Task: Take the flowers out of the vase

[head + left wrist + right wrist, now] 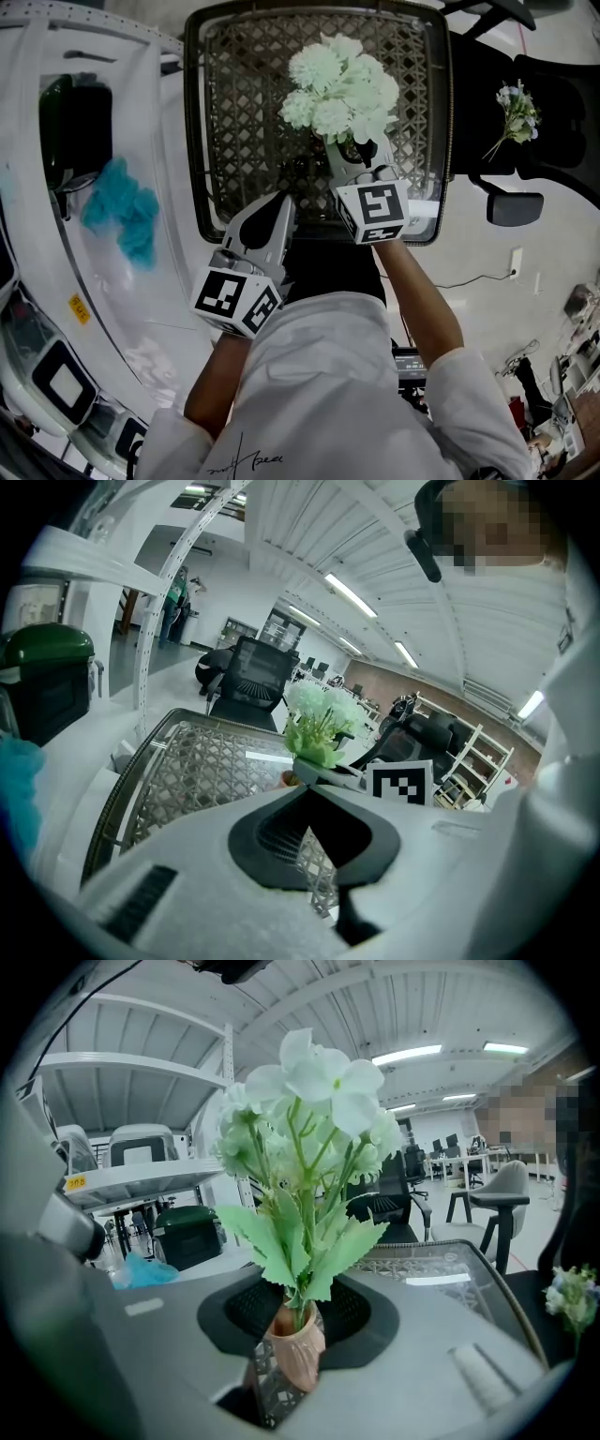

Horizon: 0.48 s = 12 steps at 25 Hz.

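**Presently: vase (pixel 294 1352) clamped in right gripper (pixel 302 1321), flowers (pixel 309 1101) seated in it**

1. Left gripper (pixel 306 794). The body is a smooth grey moulded shell with dark ribbed pads. The jaws are drawn in narrow, with the tips meeting or nearly so and nothing between them. Only the lattice of the tabletop (pixel 192 112) shows through the slit below the tips. The gripper sits over the near rim of the tabletop and points forward, towards the right gripper. The bare forearm behind it reaches out from a pushed-up white sleeve.

2. Right gripper. The jaws are closed on the vase, with one dark pad on each side of its body. The marker cube (pixel 375 211) faces the head camera. The forearm runs straight forward, so this gripper lies farther out than the left one.

3. Vase. It is a small, salmon-pink pot with vertical ribs, wider at the shoulder than at the base. Whether its base touches the tabletop cannot be told.

4. Flowers. Thin green stems and flat, saw-edged leaves rise from the mouth of the vase. They carry a dense cluster of pale greenish-white blossoms.

5. Tabletop. An open woven lattice panel is set in a dark frame with rounded corners.

6. Beyond the tabletop. A fluffy teal cloth (pixel 122 211) lies to the left. A small bouquet (pixel 516 112) lies on a black chair to the right.
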Tool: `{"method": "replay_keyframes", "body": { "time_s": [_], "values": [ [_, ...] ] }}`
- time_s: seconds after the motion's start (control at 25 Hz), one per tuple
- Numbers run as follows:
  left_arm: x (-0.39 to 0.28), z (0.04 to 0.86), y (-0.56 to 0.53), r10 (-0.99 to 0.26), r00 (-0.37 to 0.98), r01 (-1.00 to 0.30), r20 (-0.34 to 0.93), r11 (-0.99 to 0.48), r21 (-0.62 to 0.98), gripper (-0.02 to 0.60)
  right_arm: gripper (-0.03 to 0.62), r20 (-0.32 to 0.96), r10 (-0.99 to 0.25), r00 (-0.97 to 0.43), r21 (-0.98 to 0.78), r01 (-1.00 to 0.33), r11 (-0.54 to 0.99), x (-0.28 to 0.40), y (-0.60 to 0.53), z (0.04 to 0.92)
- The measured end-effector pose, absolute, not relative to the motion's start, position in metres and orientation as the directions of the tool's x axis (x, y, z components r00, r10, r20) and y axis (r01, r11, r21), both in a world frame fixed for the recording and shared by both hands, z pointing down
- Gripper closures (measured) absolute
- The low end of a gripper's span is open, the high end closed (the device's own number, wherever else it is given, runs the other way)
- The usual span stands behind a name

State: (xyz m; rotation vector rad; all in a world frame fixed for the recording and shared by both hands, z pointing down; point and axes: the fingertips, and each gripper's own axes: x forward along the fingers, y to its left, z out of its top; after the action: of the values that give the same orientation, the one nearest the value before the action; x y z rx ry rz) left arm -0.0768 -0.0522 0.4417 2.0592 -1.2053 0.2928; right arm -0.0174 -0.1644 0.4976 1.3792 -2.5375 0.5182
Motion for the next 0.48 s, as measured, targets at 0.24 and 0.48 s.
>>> {"method": "replay_keyframes", "body": {
  "time_s": [0.24,0.48],
  "values": [
    [-0.077,0.439,-0.050,-0.671,0.534,-0.830,0.514,-0.299,0.472,0.578,0.488,0.344,-0.763,-0.547,-0.212,-0.837,0.504,-0.017,-0.164,0.495],
    [-0.078,0.434,-0.049,-0.682,0.530,-0.832,0.504,-0.300,0.467,0.578,0.488,0.329,-0.764,-0.555,-0.212,-0.832,0.513,-0.016,-0.164,0.486]
  ]
}}
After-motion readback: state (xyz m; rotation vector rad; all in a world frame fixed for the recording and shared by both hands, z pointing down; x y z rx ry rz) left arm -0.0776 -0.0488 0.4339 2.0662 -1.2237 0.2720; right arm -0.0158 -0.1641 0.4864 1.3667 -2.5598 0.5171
